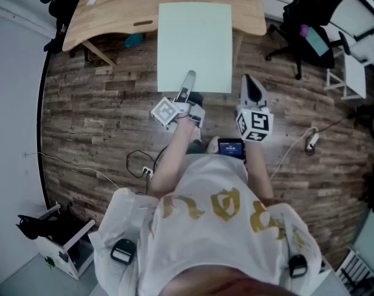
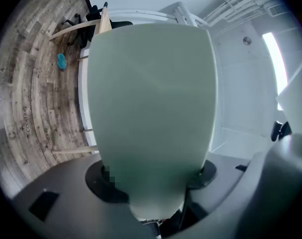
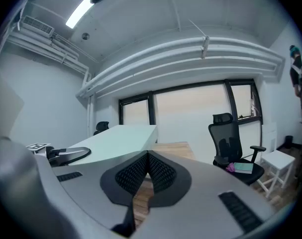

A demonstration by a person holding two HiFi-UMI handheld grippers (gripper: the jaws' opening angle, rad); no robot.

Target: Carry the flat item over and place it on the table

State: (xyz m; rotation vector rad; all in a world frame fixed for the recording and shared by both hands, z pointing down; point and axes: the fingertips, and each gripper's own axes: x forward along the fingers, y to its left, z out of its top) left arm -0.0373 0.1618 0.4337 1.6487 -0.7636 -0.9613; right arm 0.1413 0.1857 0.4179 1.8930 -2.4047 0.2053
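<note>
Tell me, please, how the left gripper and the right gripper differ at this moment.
The left gripper is shut on the near edge of the pale green flat board; the right gripper is shut on nothing, its jaws together. The left gripper overlaps the board, while the right gripper sits just off its right edge, over the wood-plank floor. Both point toward the light wooden table.
</note>
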